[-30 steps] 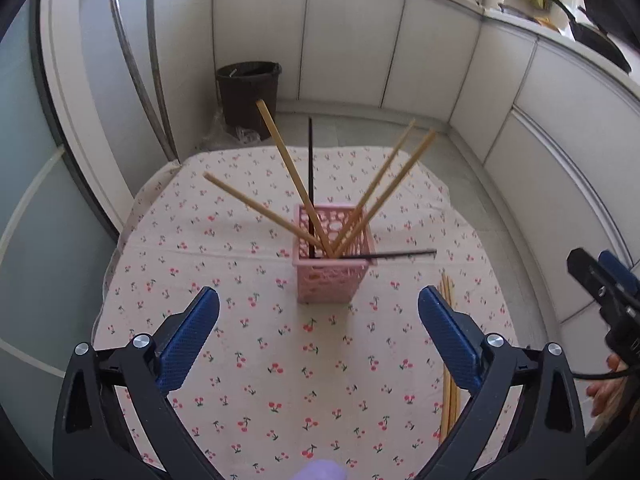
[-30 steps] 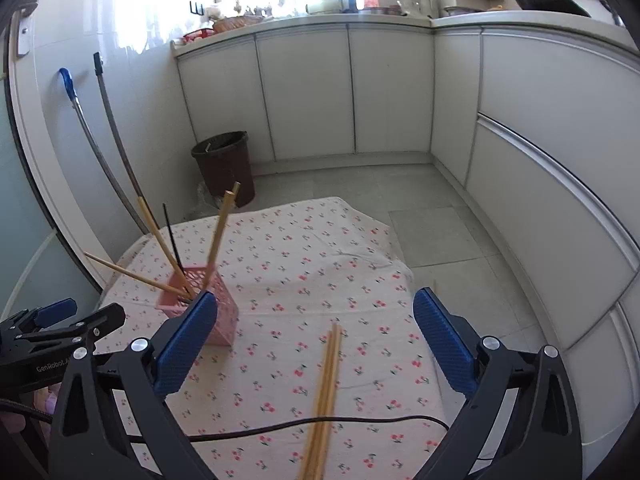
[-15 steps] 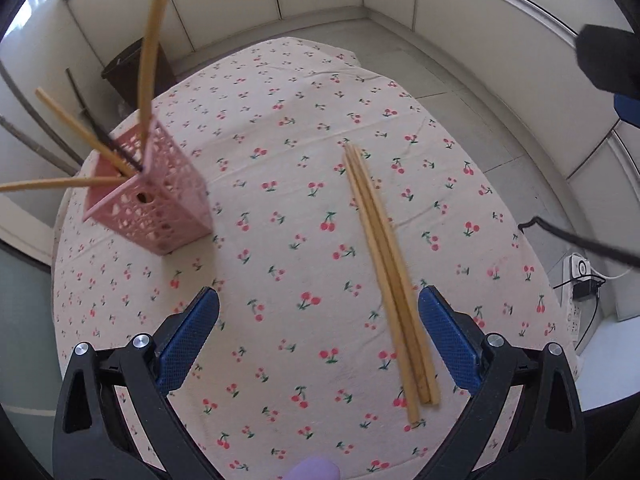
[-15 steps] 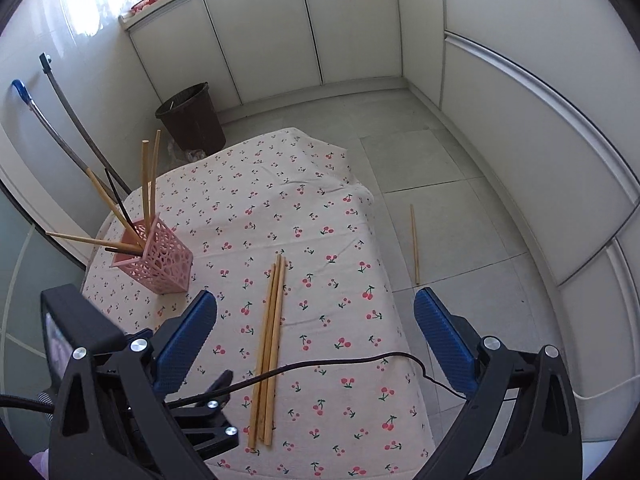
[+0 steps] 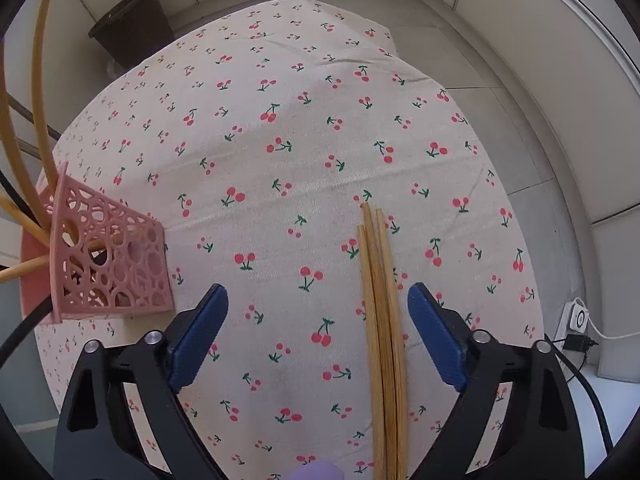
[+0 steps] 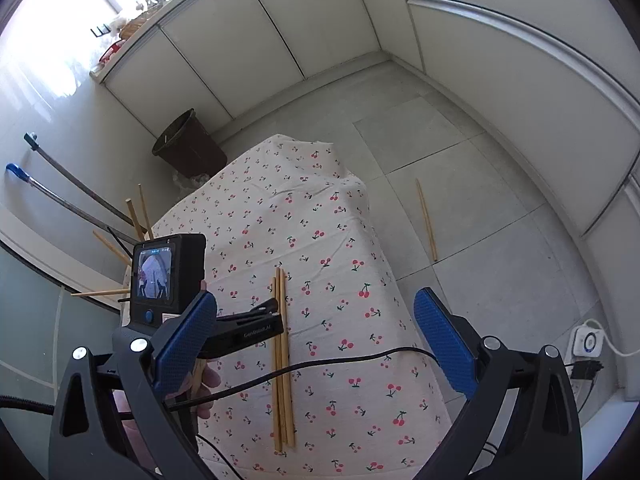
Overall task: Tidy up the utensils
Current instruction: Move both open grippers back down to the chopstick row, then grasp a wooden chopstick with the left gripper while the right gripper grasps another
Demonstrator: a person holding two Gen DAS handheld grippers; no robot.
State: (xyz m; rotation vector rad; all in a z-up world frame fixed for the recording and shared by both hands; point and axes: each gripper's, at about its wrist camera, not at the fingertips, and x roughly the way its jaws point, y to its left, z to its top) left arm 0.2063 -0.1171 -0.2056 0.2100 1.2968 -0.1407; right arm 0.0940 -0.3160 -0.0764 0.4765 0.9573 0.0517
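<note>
Here a cherry-print tablecloth point(image 5: 320, 128) sits amid white cabinets point(image 6: 280, 40).

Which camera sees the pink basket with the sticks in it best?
The left wrist view. There the pink basket shows up close at the left edge, with its cut-out holes and chopsticks inside. In the right wrist view the left gripper's camera body hides it; only the chopstick ends stick out.
</note>
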